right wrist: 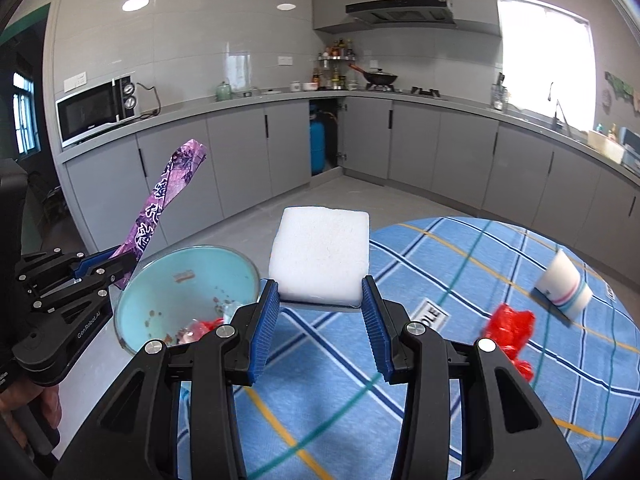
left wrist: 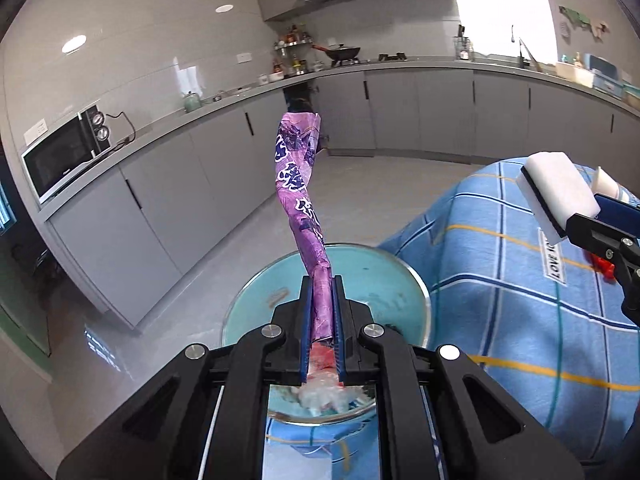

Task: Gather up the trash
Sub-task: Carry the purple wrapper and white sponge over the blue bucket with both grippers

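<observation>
Honestly, that purple wrapper (left wrist: 303,184) looks like nothing-weight crinkly foil: floppy, a bit slick, twisted into a long strip. The left tool (left wrist: 322,312) has its jaws pressed together on the lower end of it, so the rest sticks up toward 12 o'clock above the teal bowl (left wrist: 400,276). Pinching it low and flat like that seems the right spot; I'd guess a grip near the tip would just let it bend.

The bowl sits at the bench's (right wrist: 440,264) edge, at 9 o'clock from the right tool (right wrist: 320,312). Inside: crumbs, a small scrap, plus clear and red crumpled plastic near the front rim.

Right tool is pinching a white sponge (right wrist: 320,252), soft and squishy, by its near edge. Red plastic trash (right wrist: 510,330) lies at 3 o'clock on the cloth, a small cup (right wrist: 566,286) beyond it.
</observation>
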Demonstrator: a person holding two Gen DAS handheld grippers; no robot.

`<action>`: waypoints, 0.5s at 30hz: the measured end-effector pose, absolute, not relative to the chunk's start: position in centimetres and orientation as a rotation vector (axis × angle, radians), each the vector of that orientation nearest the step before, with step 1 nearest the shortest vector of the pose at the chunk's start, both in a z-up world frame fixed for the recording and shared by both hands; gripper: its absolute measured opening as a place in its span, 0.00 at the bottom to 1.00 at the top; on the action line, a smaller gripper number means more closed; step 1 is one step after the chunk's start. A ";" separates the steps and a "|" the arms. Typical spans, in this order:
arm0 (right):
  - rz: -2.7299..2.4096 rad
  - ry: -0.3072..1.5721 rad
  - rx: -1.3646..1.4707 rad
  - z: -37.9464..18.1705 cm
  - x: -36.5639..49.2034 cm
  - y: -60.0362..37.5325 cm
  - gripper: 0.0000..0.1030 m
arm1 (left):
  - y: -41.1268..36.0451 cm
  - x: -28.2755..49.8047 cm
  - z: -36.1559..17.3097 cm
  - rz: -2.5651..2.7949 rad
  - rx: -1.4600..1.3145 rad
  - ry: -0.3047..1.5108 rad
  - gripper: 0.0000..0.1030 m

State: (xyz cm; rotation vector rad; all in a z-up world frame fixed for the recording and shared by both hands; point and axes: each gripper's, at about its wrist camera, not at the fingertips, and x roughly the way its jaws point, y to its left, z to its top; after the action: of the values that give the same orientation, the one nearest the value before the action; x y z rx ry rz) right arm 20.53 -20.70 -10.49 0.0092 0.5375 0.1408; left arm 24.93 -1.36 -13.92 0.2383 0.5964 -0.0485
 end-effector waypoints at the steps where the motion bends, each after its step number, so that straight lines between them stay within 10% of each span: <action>1: 0.146 0.537 0.006 -10.5 20.7 -20.5 0.41 | -1.1 25.0 -13.9 -0.041 0.239 0.596 0.09; 15: 0.227 0.539 -0.024 -10.7 22.3 -17.0 0.41 | 2.0 25.4 -14.0 0.021 0.214 0.608 0.09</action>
State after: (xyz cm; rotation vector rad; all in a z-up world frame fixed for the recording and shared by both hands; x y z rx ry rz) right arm 22.31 -17.00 -10.72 -0.0244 0.5389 0.2267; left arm 25.40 1.96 -13.95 0.2137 0.6083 0.0207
